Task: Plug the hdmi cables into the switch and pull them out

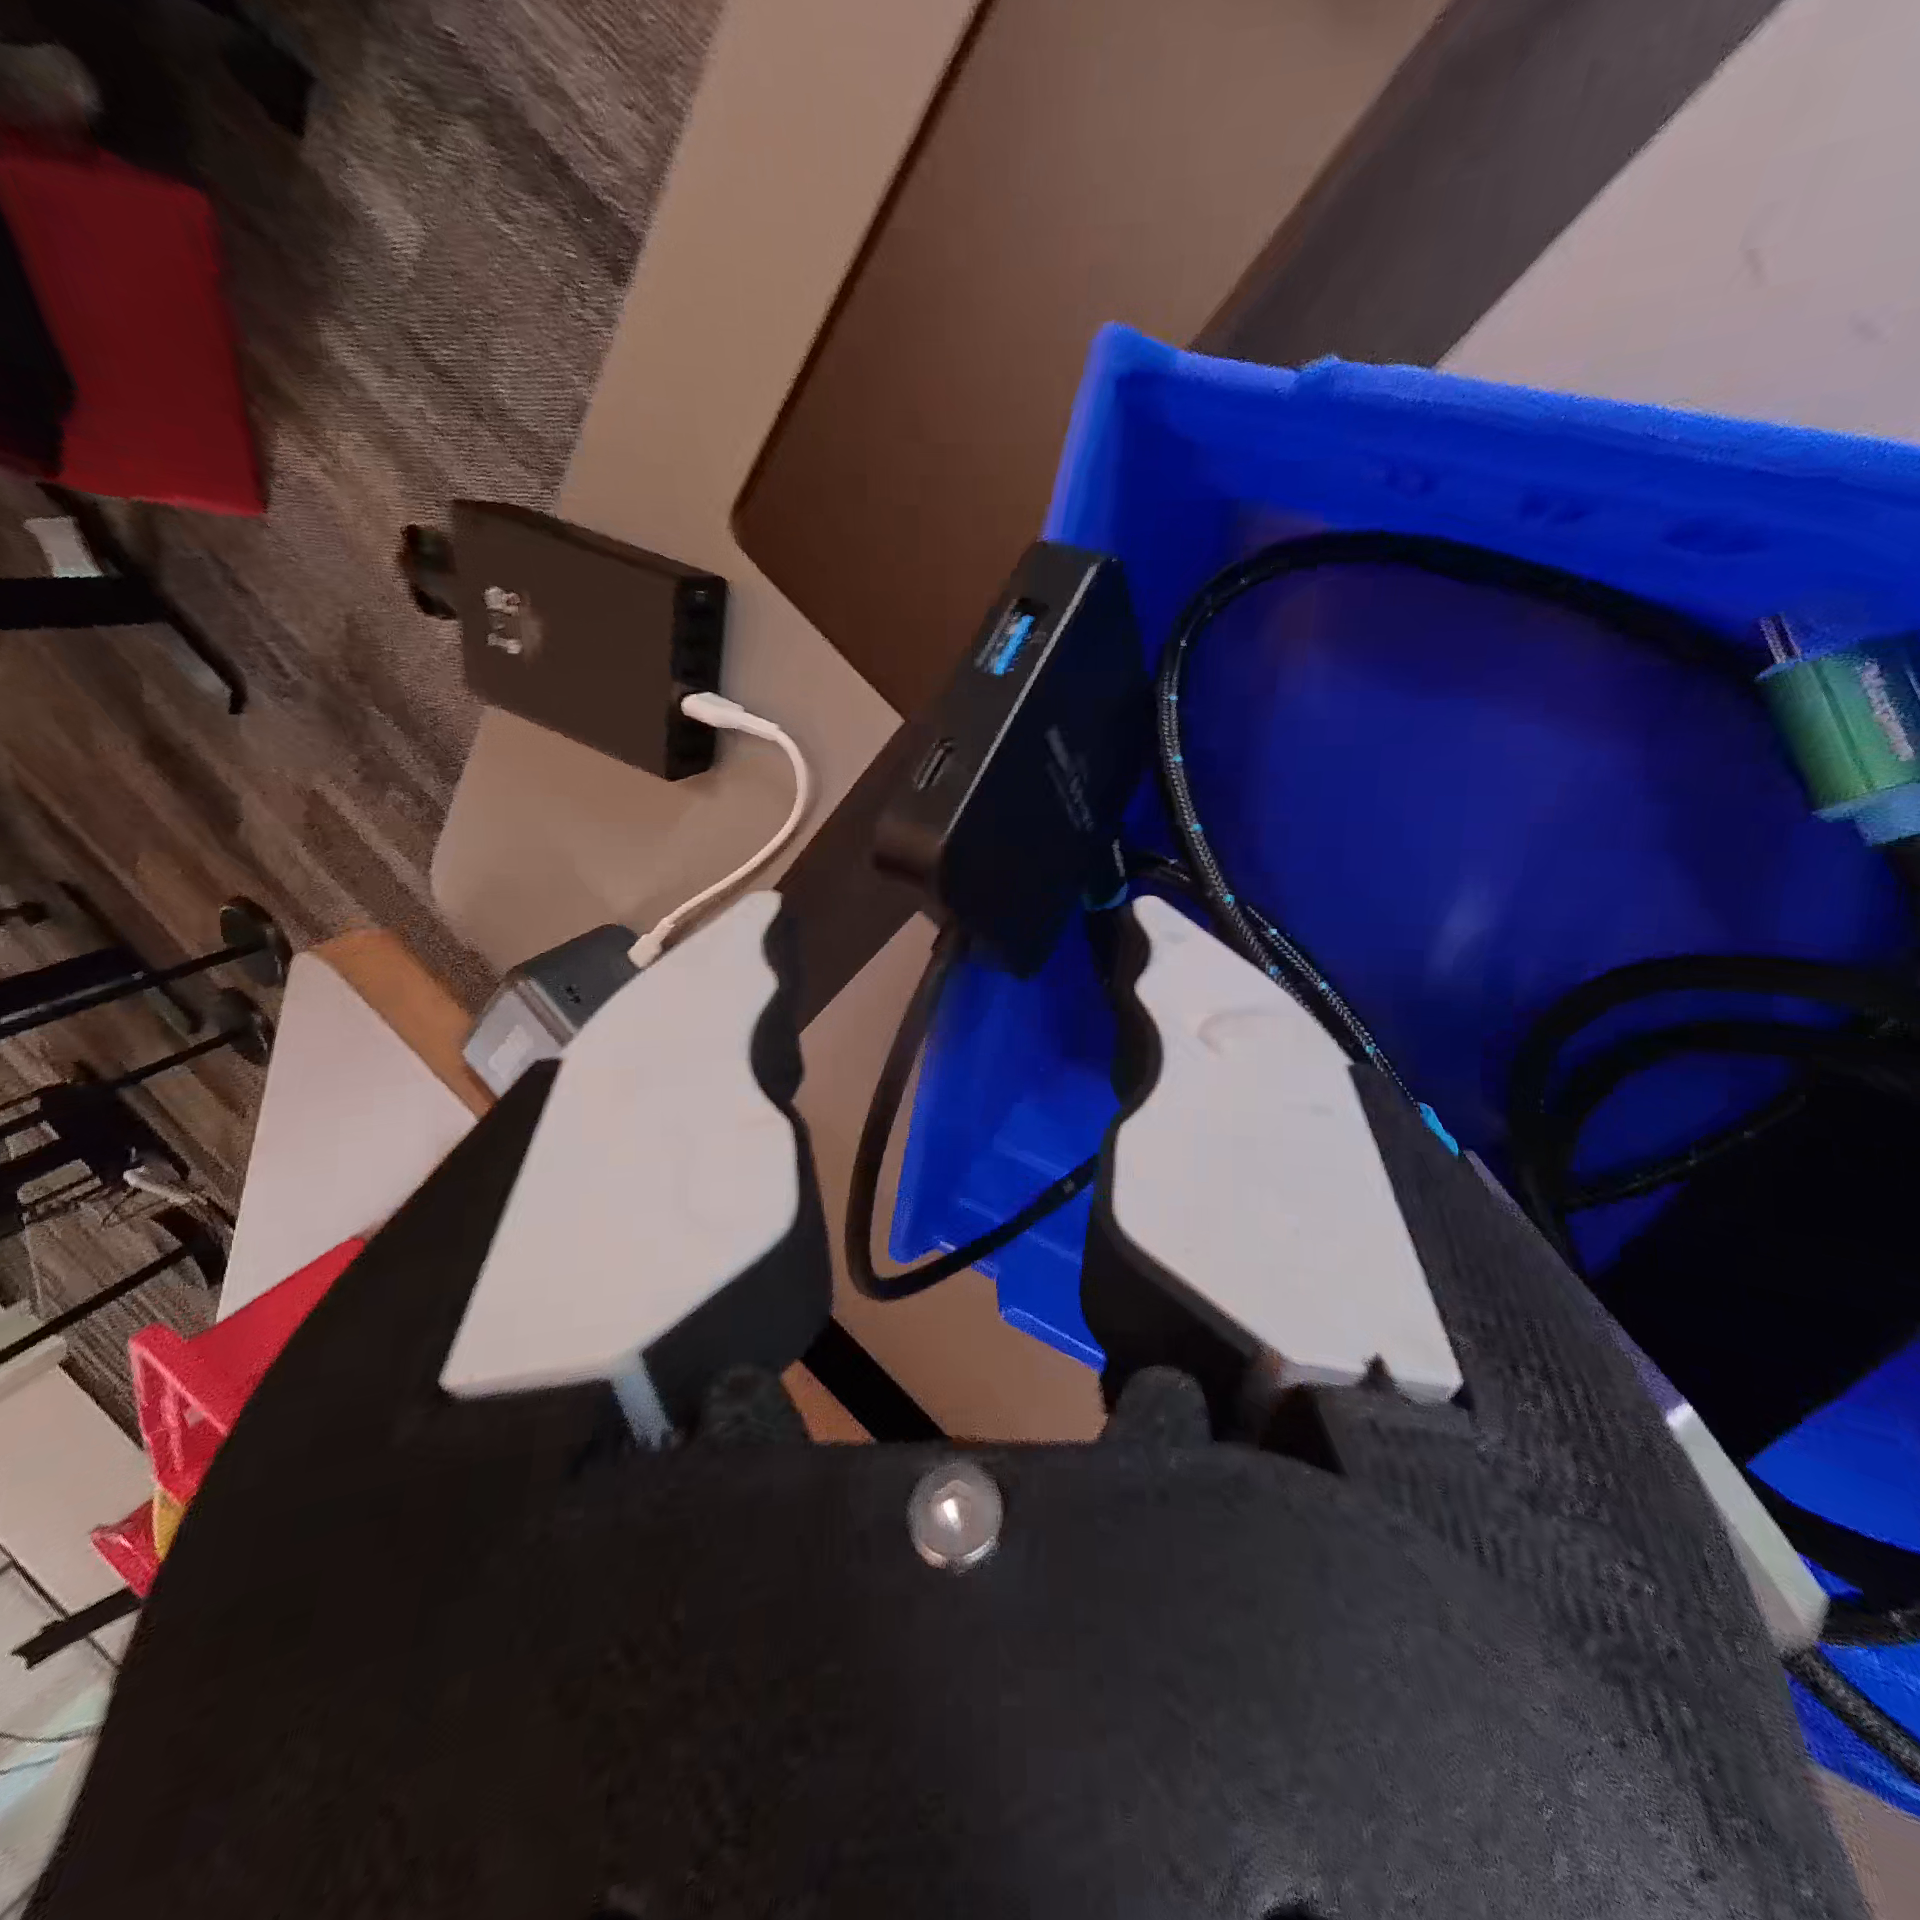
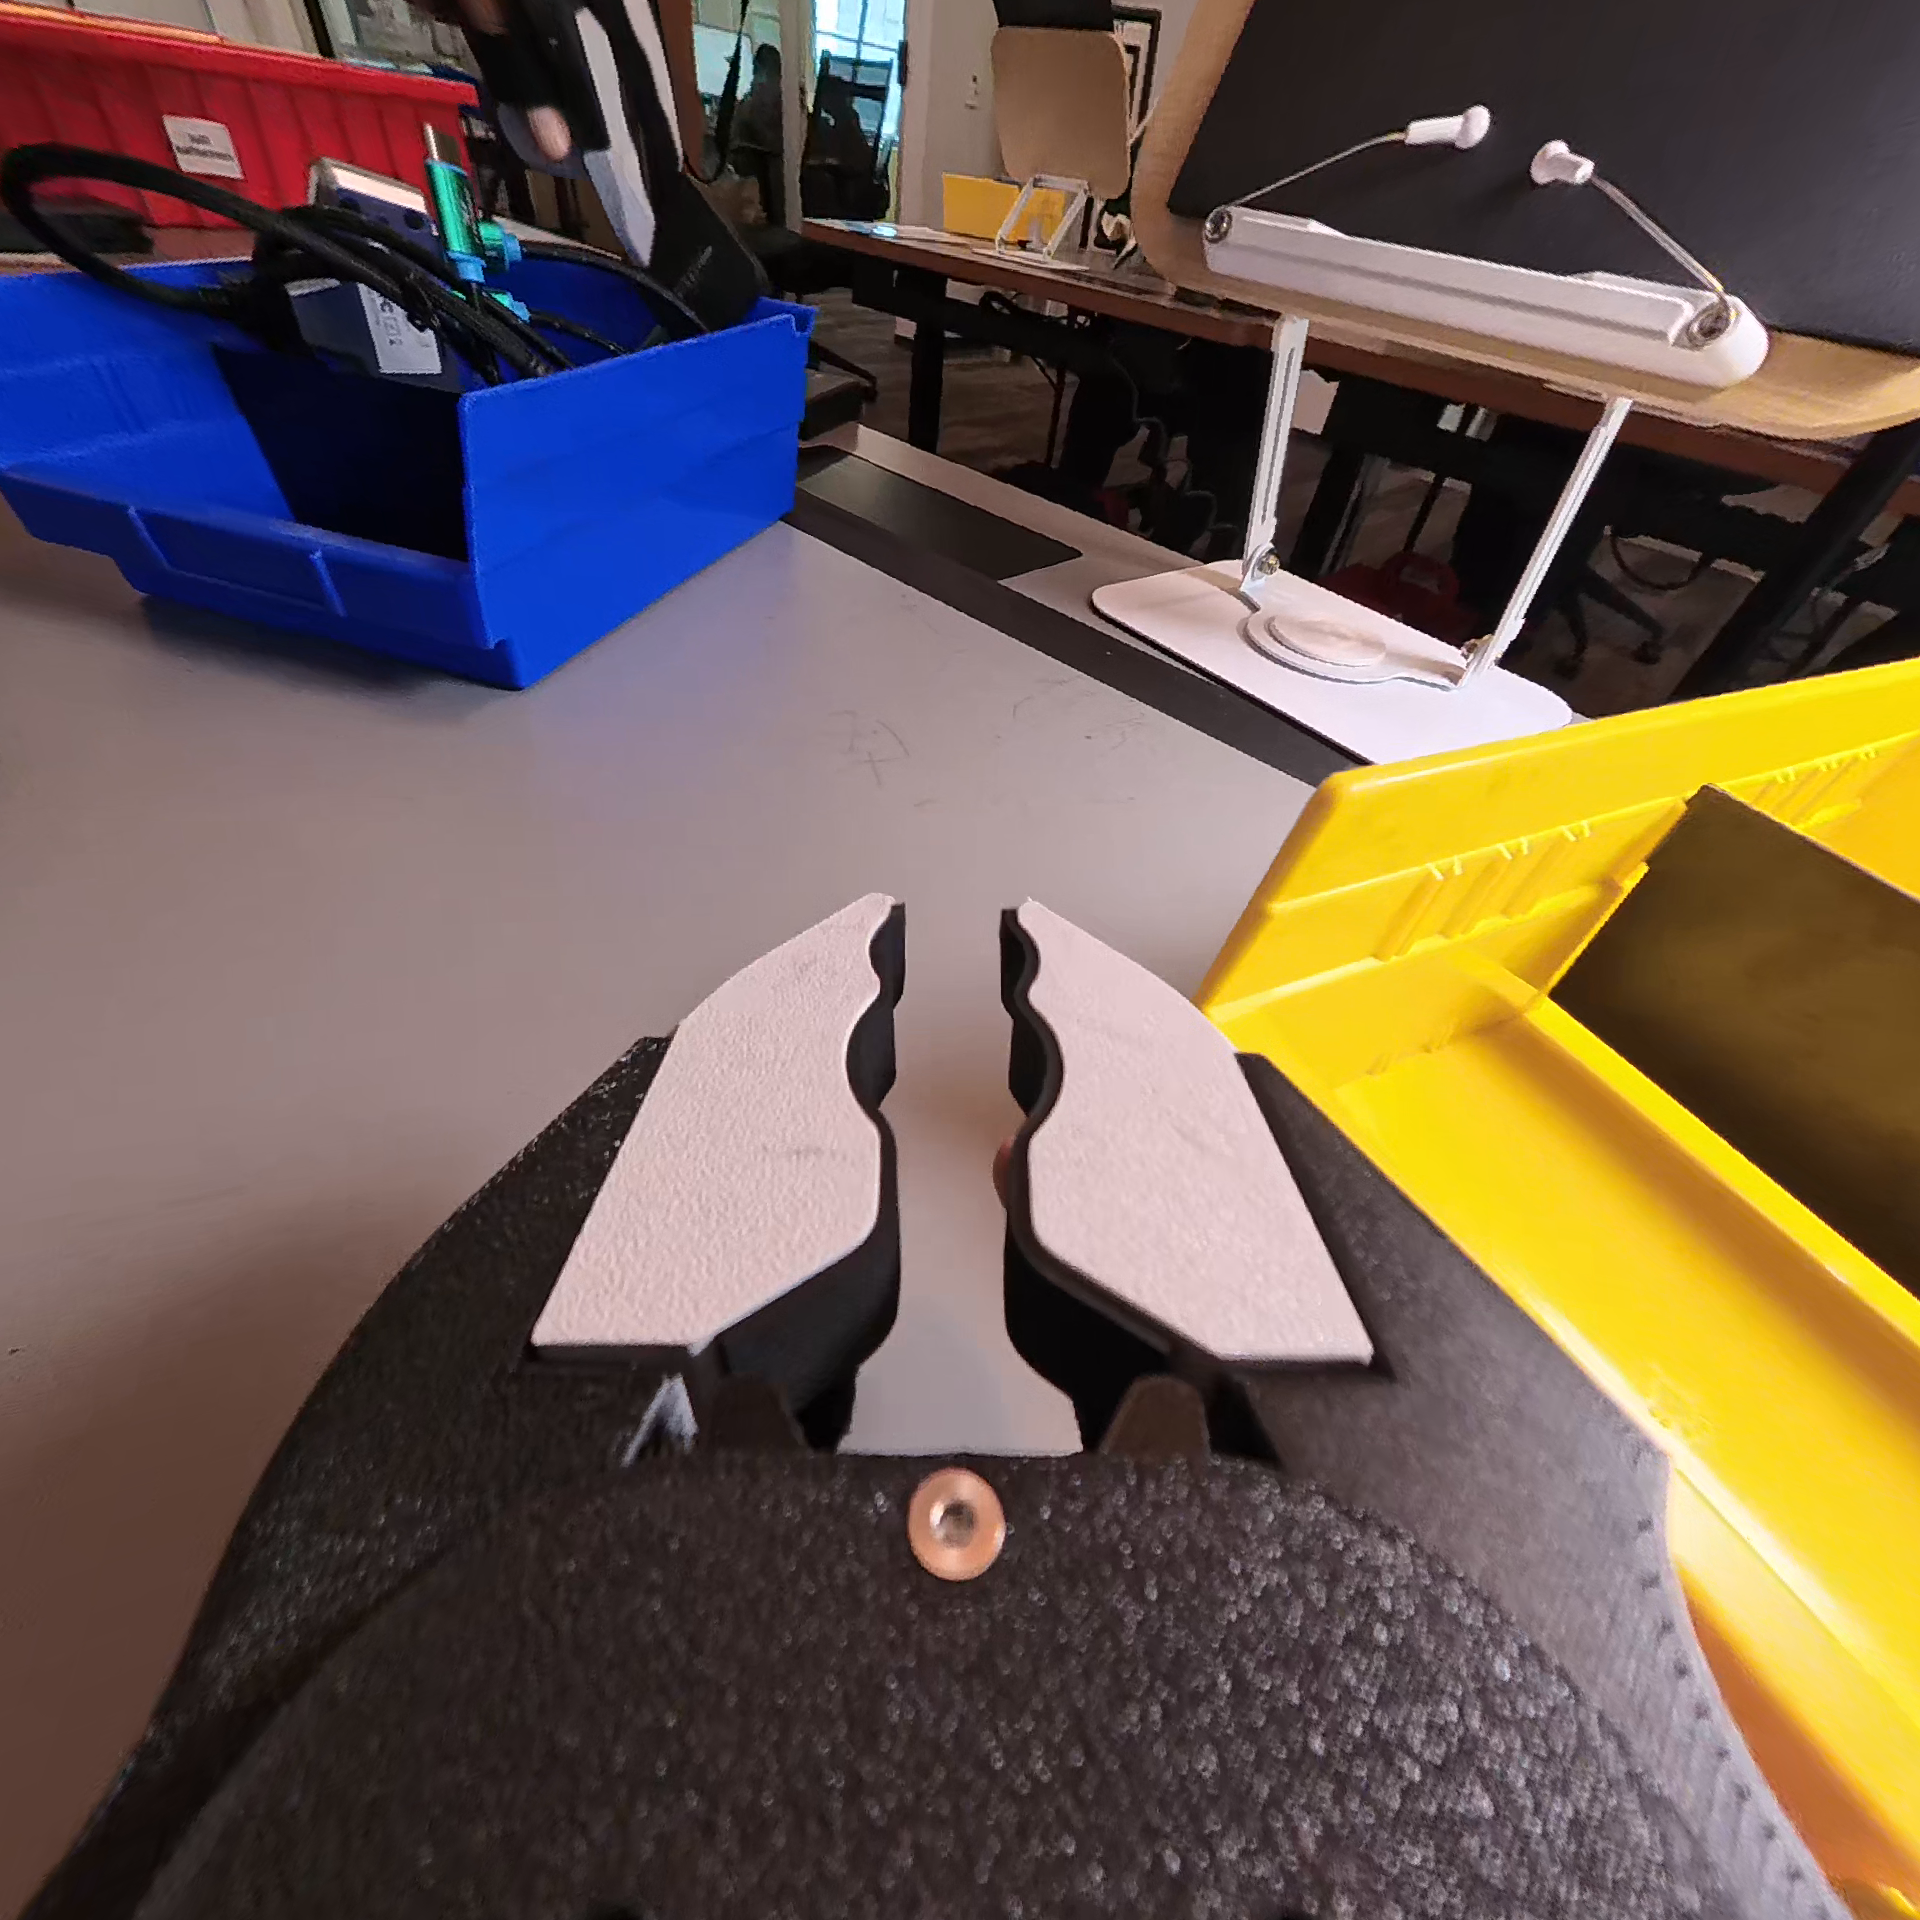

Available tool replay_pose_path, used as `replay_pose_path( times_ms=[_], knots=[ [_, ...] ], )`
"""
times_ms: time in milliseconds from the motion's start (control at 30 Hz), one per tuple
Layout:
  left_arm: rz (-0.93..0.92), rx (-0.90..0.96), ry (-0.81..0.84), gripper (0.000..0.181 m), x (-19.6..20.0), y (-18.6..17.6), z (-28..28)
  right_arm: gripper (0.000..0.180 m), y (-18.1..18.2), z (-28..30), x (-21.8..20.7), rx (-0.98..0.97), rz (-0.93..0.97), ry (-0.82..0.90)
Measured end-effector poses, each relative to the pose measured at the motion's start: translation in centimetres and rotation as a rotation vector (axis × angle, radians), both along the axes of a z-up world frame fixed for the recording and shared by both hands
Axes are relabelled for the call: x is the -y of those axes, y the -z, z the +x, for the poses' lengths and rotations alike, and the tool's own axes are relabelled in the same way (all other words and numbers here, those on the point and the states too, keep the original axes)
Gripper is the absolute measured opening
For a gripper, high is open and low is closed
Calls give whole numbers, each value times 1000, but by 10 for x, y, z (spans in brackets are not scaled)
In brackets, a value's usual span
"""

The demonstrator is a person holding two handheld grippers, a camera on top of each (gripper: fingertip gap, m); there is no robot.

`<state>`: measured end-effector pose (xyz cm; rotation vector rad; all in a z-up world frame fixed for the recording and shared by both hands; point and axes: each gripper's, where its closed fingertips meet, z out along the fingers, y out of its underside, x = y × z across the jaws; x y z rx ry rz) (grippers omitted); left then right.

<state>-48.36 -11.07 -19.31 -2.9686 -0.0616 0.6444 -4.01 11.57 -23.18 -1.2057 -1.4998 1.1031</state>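
Note:
In the left wrist view a small black switch (image 1: 1029, 748) with ports on its side rests on the corner of a blue bin (image 1: 1455, 447). Black braided cables (image 1: 1195, 748) with blue flecks coil inside the bin, next to a green plug (image 1: 1849, 717). My left gripper (image 1: 956, 925) is open, its tips just short of the switch. A thin black cable (image 1: 873, 1143) loops between its fingers, untouched. My right gripper (image 2: 953, 914) hovers low over the grey table (image 2: 416, 935), jaws narrowly apart and empty. The blue bin (image 2: 623, 447) with cables (image 2: 312, 249) is far left of it.
A yellow bin (image 2: 1455, 1039) lies close on the right of my right gripper. A white folding stand (image 2: 1351, 634) stands behind it, and a red bin (image 2: 208, 94) behind the blue one. A black box (image 1: 592, 644) with a white cable (image 1: 769, 821) and a grey adapter (image 1: 551, 997) lie left of the blue bin.

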Motion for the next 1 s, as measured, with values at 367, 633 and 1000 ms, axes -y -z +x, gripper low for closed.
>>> replay_pose_path(
  times_ms=[367,633,1000],
  knots=[
    [12,-42,93,20,1,-27,12,16,-1,-1,1,0,-43,-20],
    [119,-171,77,15,29,-137,33,15,-6,1,5,-16,-10,-24],
    [558,-754,66,15,47,-324,90,16,-48,-2,16,-127,58,-16]
  ],
)
